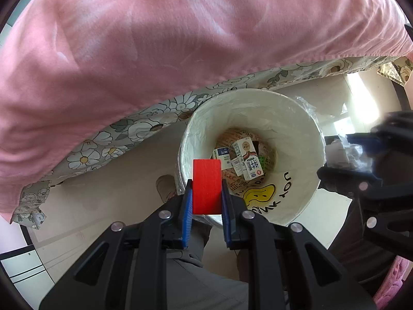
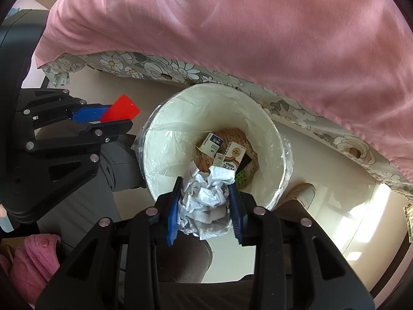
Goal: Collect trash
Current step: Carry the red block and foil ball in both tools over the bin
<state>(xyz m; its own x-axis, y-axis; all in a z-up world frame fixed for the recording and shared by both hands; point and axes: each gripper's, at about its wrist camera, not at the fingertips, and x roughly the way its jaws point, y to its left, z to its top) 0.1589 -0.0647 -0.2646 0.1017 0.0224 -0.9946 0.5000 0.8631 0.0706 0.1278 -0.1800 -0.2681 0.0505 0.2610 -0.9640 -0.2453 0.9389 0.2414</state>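
The left tool (image 1: 206, 193) is clamped on a red block (image 1: 207, 186), held over the near rim of the white lined bin (image 1: 296, 134). To its right, the right tool (image 2: 205, 206) is clamped on a crumpled paper wad (image 2: 206, 196), also above the bin's mouth. Cartons (image 1: 245, 160) lie at the bottom. The pink bedspread (image 1: 180, 38) overhangs the far rim; bare floor (image 1: 103, 188) opens on both sides.

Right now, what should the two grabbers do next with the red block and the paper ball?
Probably open both sets of fingers and let go. The left gripper holds the red block and the right gripper holds the crumpled paper, both above the open mouth of the lined white bin.
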